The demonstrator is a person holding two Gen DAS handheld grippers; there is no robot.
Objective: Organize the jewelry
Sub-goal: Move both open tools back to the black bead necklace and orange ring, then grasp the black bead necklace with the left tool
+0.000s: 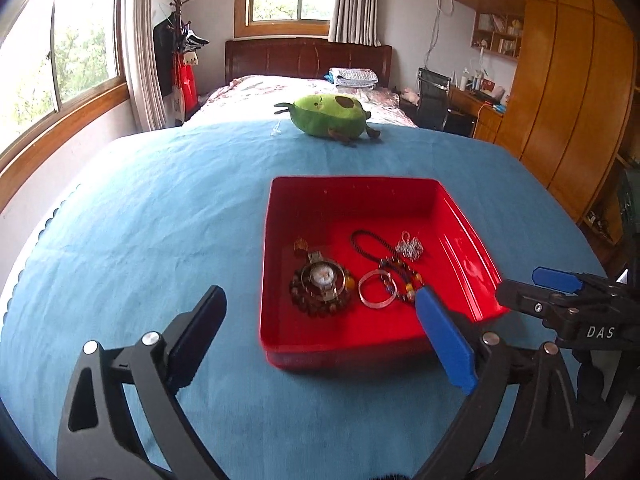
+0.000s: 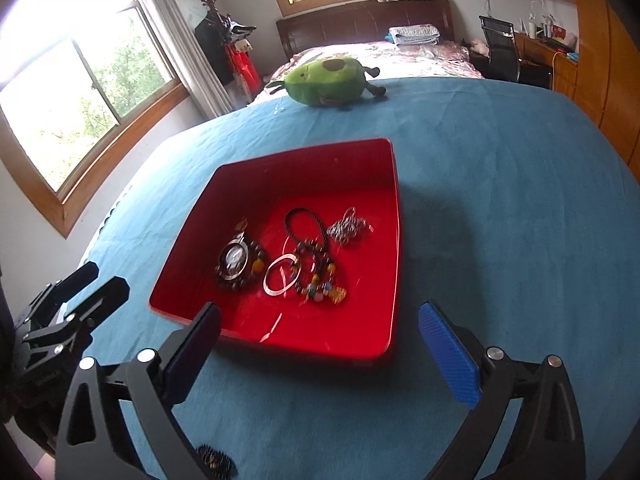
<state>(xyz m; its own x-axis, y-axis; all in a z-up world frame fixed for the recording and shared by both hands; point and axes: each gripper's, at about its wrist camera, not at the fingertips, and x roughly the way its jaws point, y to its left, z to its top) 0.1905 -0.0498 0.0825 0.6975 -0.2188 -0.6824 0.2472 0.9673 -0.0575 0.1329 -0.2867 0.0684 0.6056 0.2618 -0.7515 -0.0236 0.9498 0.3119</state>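
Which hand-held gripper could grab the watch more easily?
Probably the left hand-held gripper. The silver round-faced watch lies on the left side of the red plastic tray, nearer its open fingers; the right hand-held gripper faces the tray's right part.

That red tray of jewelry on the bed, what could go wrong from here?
The beaded necklace, black cord and silver chain lie close together, so lifting one could drag the others. The red tray rests on a soft blue blanket; a nudge from either open hand-held gripper might tip it.
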